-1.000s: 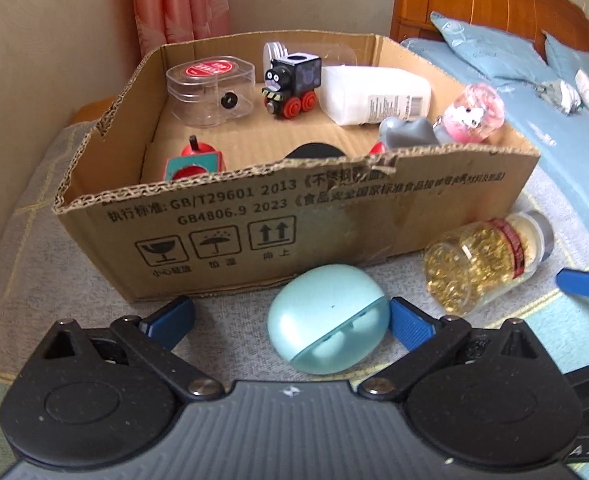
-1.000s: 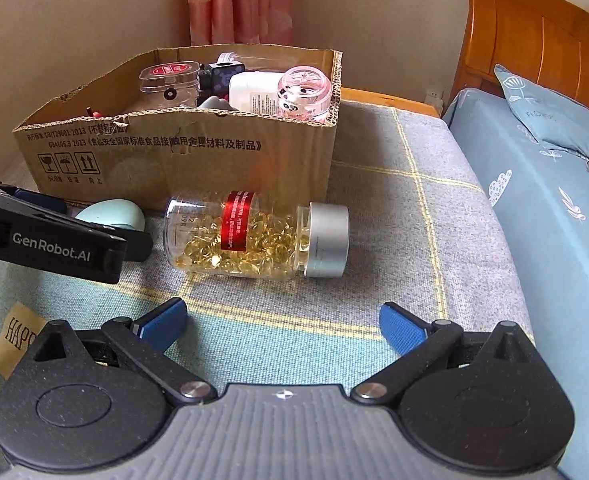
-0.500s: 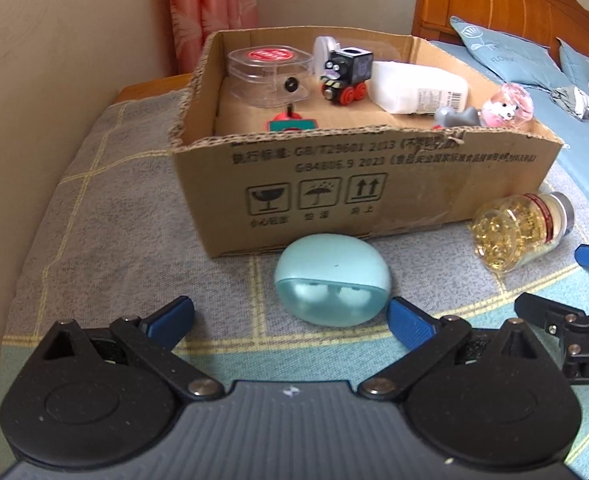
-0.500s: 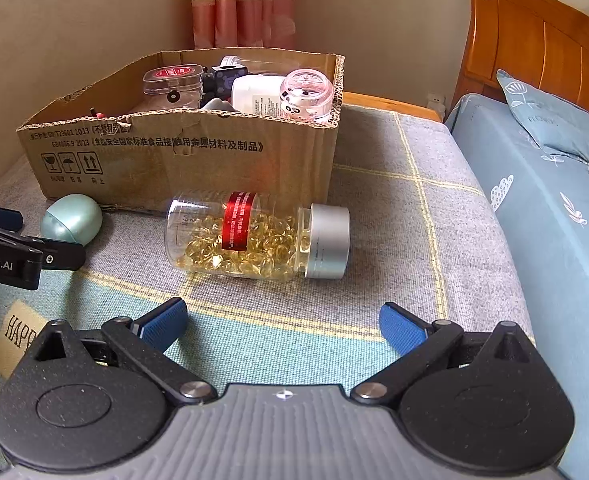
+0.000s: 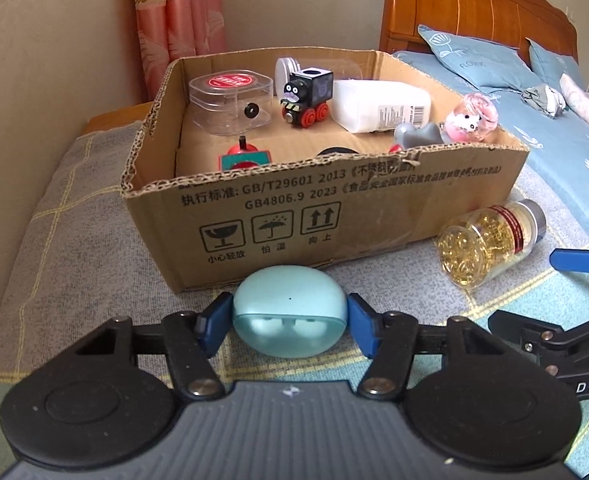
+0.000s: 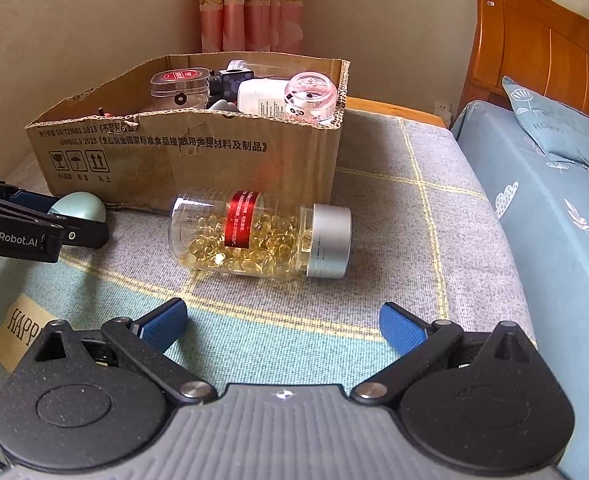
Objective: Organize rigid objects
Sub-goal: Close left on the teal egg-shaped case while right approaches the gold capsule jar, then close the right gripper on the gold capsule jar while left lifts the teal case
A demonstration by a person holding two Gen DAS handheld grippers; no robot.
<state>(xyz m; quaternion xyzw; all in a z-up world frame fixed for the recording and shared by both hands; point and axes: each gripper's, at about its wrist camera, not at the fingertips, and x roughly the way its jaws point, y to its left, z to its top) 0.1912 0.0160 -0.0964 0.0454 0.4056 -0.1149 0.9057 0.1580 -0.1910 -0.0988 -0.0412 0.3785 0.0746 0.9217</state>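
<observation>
Left gripper (image 5: 290, 322): black plastic arms, 2 big round black discs, ribbed grey middle w/ a tiny white logo, silver screws, blue pads. Right gripper (image 6: 282, 326): same look, blue pads, silver screws. Side of left one has white letters "GenRobot.AI".

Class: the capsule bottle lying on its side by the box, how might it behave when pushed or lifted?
The capsule bottle is round and on its side, so it probably rolls. Its clear smooth wall may slip between fingers. Loose capsules inside likely shift when it is tilted.
</observation>
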